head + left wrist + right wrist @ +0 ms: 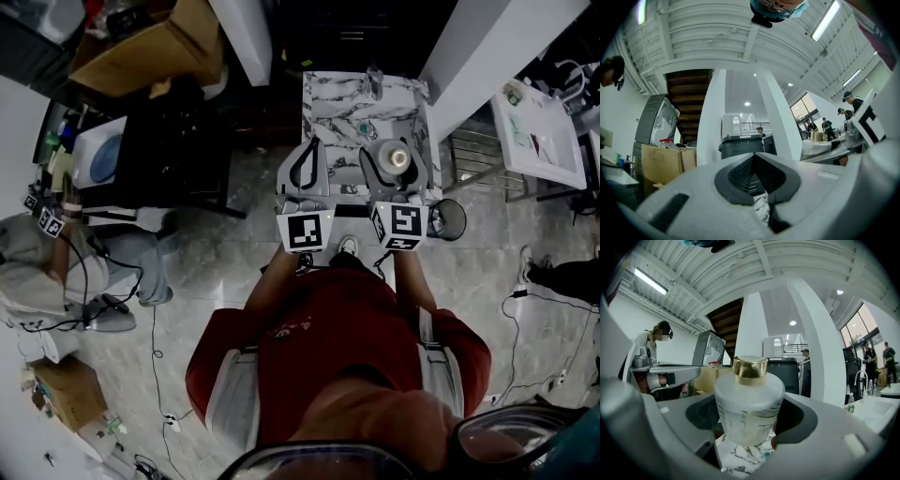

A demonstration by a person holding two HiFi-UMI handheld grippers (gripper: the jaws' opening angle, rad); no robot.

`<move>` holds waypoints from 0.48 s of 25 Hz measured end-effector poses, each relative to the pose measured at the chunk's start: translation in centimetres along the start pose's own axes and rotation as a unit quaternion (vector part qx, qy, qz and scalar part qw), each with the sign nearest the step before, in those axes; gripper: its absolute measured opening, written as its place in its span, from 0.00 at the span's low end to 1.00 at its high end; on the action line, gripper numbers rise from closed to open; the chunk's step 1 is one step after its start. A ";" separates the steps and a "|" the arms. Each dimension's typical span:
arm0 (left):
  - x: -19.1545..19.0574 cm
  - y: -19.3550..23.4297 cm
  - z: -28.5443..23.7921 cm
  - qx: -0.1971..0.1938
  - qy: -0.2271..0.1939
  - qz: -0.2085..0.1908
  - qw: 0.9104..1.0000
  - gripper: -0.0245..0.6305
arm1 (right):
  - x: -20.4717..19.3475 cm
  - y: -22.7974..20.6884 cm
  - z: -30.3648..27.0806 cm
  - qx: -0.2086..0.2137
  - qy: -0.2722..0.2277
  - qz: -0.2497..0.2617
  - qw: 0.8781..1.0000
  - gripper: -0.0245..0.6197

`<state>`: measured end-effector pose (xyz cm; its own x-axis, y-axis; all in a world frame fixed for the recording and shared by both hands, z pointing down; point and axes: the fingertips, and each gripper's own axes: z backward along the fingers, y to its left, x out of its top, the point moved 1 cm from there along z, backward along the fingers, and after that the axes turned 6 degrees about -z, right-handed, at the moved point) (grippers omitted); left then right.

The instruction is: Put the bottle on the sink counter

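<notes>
Grip is the thing to mind: your right claw [751, 401] pinches the bottle [749, 420] by its frosted body, one pad on each side. The bottle stands upright between them, its gold cap [750, 370] above the jaw line. Your left claw [752, 159], just to the left of the right one and level with it, has its tips pressed together on nothing.

The marble sink counter [335, 105] lies ahead of and below both claws, and its veined top shows under the bottle's base in the right gripper view. You look to be on the carry, with the set-down not yet begun.

To place it well:
- Hold the right claw level so the bottle stays upright. The body is rounded and probably slick, so a tilt could let it slide through the pads.
- Bring it over a flat stretch of marble, clear of any edge or dip.
- Lower it straight down until the base sits flat, and only then spread the jaws.
- Open them wide and draw straight back along the line of the jaws, so neither pad drags the bottle over.
- Park the left claw off to the side, away from the bottle's path.
</notes>
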<state>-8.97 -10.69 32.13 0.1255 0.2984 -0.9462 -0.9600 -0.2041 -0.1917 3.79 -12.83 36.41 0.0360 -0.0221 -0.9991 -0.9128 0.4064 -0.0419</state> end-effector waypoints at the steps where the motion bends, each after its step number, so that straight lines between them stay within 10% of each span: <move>1: -0.2 0.0 -0.4 0.002 0.002 0.001 1.000 0.04 | 0.0 -0.3 -0.4 0.002 0.000 -0.001 1.000 0.57; 12: -1.6 -1.3 -6.4 0.015 0.017 -0.004 1.000 0.04 | -0.4 -5.2 -4.8 0.017 0.006 -0.022 1.000 0.57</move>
<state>-6.30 -16.89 32.25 0.1417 0.2678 -0.9530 -0.9661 -0.1725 -0.1922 6.55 -19.32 37.08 0.0703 -0.0510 -0.9962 -0.8959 0.4359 -0.0856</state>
